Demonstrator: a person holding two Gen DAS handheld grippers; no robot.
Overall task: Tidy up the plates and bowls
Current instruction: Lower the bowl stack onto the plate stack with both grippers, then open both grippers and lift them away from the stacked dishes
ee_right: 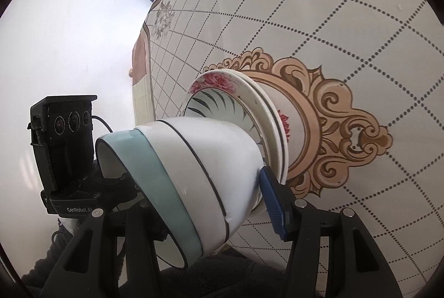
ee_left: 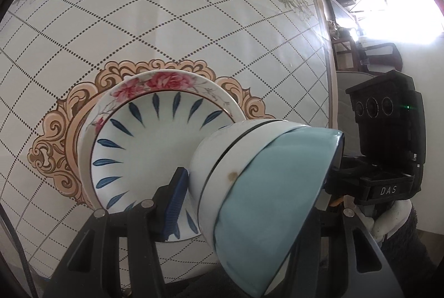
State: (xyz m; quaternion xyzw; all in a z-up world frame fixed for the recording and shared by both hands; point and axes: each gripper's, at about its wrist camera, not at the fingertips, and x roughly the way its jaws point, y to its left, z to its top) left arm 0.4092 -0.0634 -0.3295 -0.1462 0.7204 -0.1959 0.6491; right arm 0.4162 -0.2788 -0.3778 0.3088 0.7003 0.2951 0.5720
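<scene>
While the stack of bowls (ee_left: pixel 258 187) hangs tilted over the patterned tablecloth (ee_left: pixel 166 20), the left gripper (ee_left: pixel 249 195) and the right gripper (ee_right: pixel 194 203) each clamp it from opposite sides, blue pads (ee_left: pixel 174 203) pressed against the white bowl. The light-blue bowl (ee_right: pixel 155 187) tops the stack. Beyond sits a stack of plates (ee_left: pixel 155 115), the blue-leaf plate (ee_left: pixel 144 137) uppermost.

surface: counter (ee_left: pixel 166 7) | cover: white tablecloth (ee_right: pixel 347 7), dotted diamond grid, tan scroll medallion (ee_right: pixel 341 115), grey flower prints | resting on it: cannot tell
</scene>
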